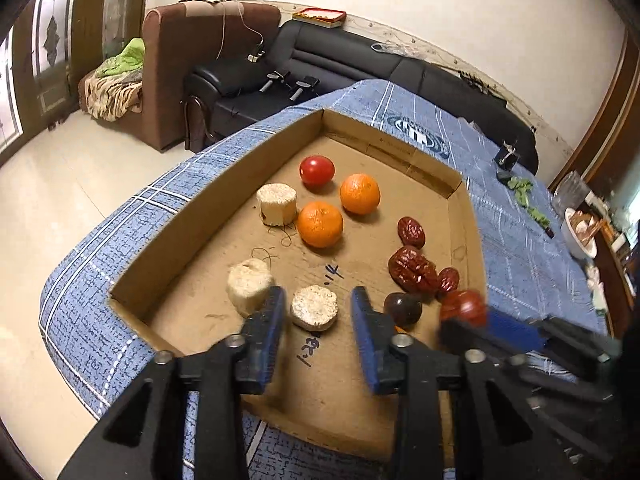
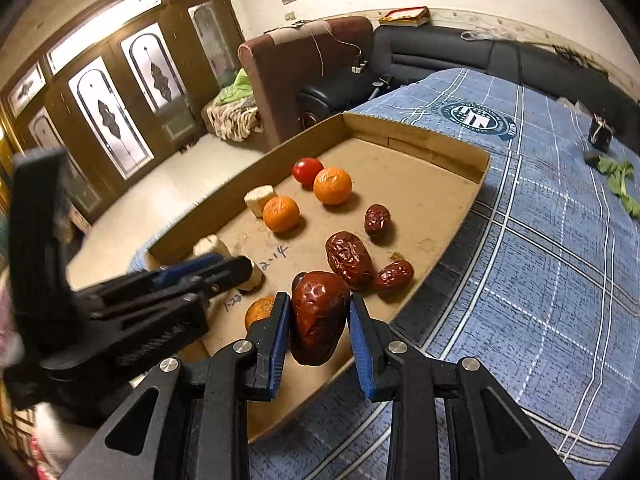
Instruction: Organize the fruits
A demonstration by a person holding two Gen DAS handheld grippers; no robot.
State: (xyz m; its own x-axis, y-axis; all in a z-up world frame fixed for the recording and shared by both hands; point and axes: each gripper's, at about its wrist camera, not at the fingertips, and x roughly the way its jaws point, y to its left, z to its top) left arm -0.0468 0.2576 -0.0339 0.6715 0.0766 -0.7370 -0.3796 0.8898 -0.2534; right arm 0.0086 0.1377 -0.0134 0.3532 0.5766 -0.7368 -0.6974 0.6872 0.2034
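A shallow cardboard tray [image 1: 224,184] lies on a surface covered by a blue checked cloth [image 1: 120,240]. Inside it are a red tomato [image 1: 317,170], two oranges [image 1: 360,193] [image 1: 320,224], three pale cylindrical pieces [image 1: 277,204] [image 1: 250,286] [image 1: 315,307], several wrinkled red dates [image 1: 412,268] and one dark round fruit [image 1: 403,309].

Left gripper [image 1: 318,312]: fingers spread wide, holding nothing. They straddle the nearest pale piece, one finger on each side; contact cannot be confirmed.

Right gripper [image 2: 318,320]: a large glossy date [image 2: 318,316] sits between the fingers, over the near right part of the tray. The left finger appears to touch it; a narrow gap seems to show at the right finger, so a firm grip cannot be confirmed. A third orange [image 2: 259,312] shows partly behind the left finger.

The three remaining dates [image 2: 349,259] [image 2: 394,278] [image 2: 377,219] are grouped on the tray's right side, the oranges and tomato toward the centre and far end, the pale pieces along the left wall.
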